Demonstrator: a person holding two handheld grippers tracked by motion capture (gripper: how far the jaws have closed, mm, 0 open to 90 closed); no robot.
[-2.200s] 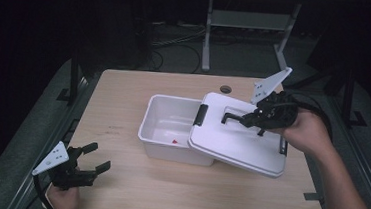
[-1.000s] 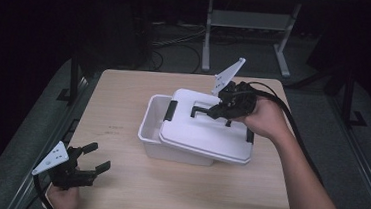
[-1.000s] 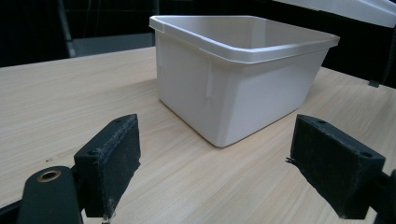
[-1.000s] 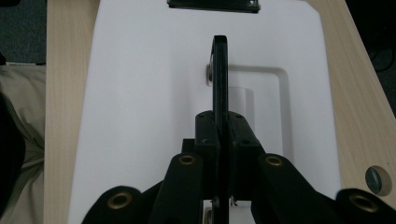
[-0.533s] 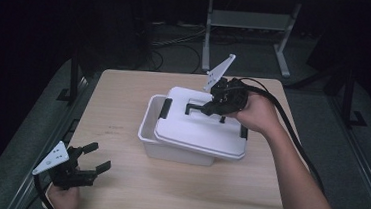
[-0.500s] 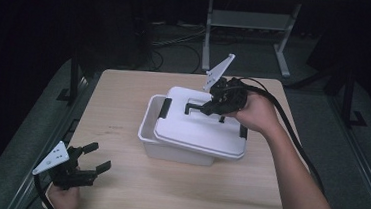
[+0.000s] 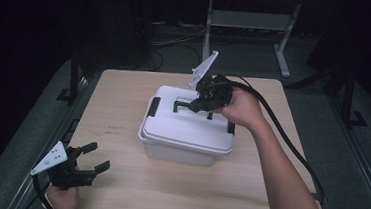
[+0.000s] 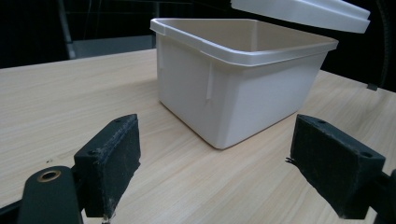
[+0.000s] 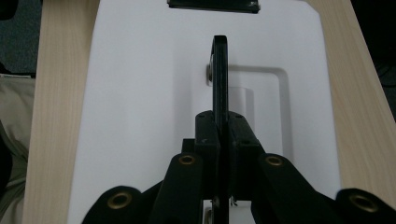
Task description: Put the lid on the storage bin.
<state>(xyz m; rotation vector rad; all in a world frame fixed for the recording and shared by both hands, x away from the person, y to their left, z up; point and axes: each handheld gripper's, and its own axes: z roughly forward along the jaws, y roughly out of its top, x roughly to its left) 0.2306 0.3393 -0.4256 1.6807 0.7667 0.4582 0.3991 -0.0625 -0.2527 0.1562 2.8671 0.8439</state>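
High view: lid now over the box, carried by the right tongs.

Nearest, at the tabletop's (image 7: 116,189) front left corner, the left tongs (image 7: 91,165) lie low in the left hand (image 7: 61,197), jaws spread wide with nothing between them, where they were two seconds ago. Mid-table stands the white box (image 7: 180,151). Its lid (image 7: 192,125), which hung off the box's right side two seconds ago, has slid left and now covers it; in the left gripper view it hovers a little above the rim at the far side. The right tongs (image 7: 193,104) are pinching the lid's black handle (image 9: 220,70), jaws pressed tight on it. The right forearm reaches in from the lower right, wrist bent, tongs pointing left and down.
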